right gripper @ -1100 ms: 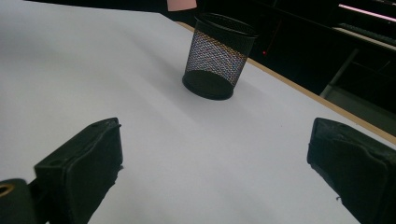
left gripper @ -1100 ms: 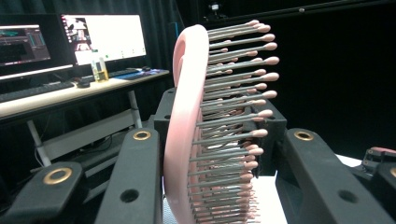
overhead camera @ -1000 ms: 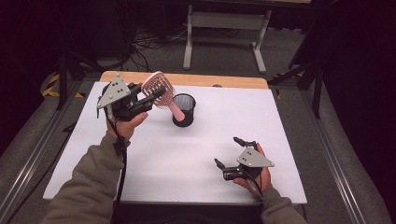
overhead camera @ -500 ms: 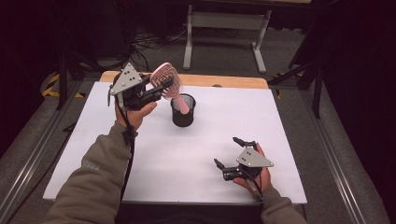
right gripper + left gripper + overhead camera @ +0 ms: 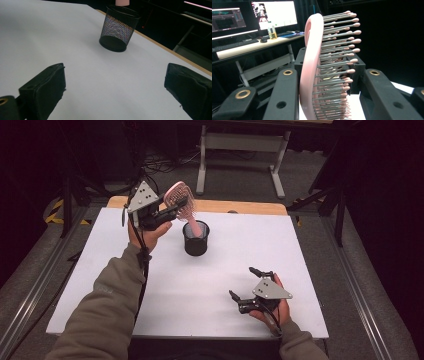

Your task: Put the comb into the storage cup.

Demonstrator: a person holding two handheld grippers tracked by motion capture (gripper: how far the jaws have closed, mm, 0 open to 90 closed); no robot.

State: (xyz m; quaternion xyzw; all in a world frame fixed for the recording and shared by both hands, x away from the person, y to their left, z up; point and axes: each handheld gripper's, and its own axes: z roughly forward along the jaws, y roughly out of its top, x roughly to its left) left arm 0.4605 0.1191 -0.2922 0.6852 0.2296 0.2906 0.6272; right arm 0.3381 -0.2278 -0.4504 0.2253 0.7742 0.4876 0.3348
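Note:
A pink hairbrush [image 5: 179,199] is held by its head between the jaws of my left gripper [image 5: 176,211], which is shut on it above the table's far left. The brush's handle slants down into the mouth of a black mesh cup [image 5: 195,240]. In the left gripper view the hairbrush [image 5: 312,67] stands on edge between the jaws of the left gripper [image 5: 329,85], its bristles pointing right. My right gripper [image 5: 242,282] rests near the front right, open and holding nothing. In the right gripper view the right gripper [image 5: 115,85] faces the cup [image 5: 118,30], with the pink handle [image 5: 122,2] above the cup's rim.
The white table top [image 5: 150,285] has a wooden strip [image 5: 250,207] along its far edge. Behind it stands a grey metal frame [image 5: 240,150] on a dark floor with cables. Monitors [image 5: 274,12] on a desk appear in the left gripper view.
My left gripper has carried the hairbrush to the right and a little farther back, tipping it more upright, and the handle now dips into the cup. The right gripper has stayed still.

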